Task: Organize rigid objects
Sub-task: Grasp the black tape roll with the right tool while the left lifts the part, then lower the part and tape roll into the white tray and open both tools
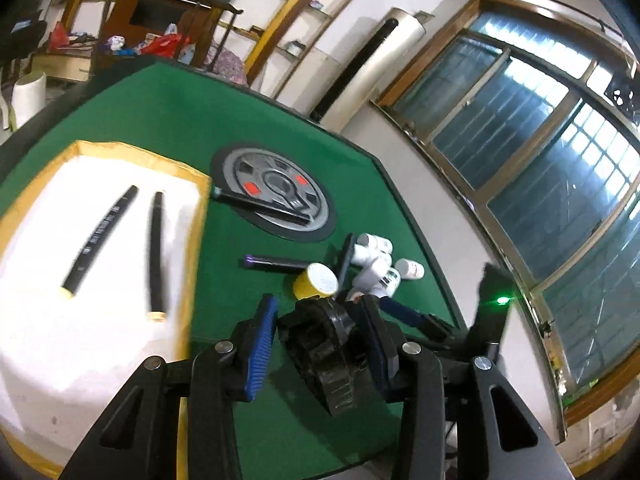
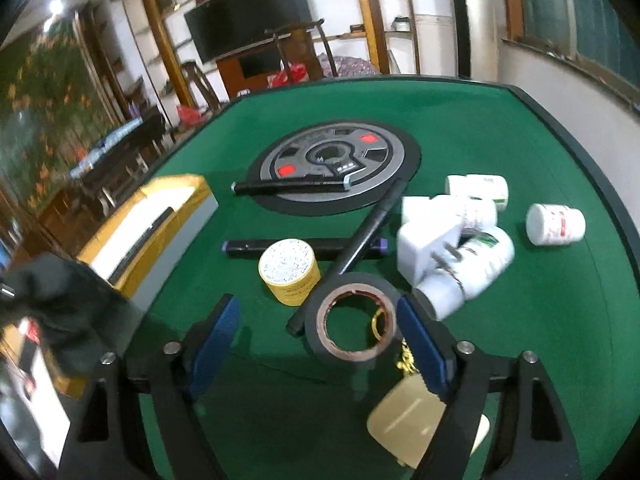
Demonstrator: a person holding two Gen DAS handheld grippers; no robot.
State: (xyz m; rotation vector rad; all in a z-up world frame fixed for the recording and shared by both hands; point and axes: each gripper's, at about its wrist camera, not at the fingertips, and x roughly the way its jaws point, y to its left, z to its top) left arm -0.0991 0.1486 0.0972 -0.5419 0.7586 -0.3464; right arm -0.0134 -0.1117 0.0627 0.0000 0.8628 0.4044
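On the green surface (image 2: 520,320), the right gripper (image 2: 320,328) has its jaws spread wide around the black tape roll (image 2: 352,316), apparently lined up to grasp it. The left gripper (image 1: 320,340), jaws released, faces it; two pens (image 1: 156,252) already lie in the white tray (image 1: 192,176) at left.

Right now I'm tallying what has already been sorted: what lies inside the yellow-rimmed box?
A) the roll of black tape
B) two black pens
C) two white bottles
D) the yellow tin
B: the left wrist view shows two black pens lying side by side on the white floor of the yellow-rimmed box, while the bottles, tape and tin sit on the green felt.
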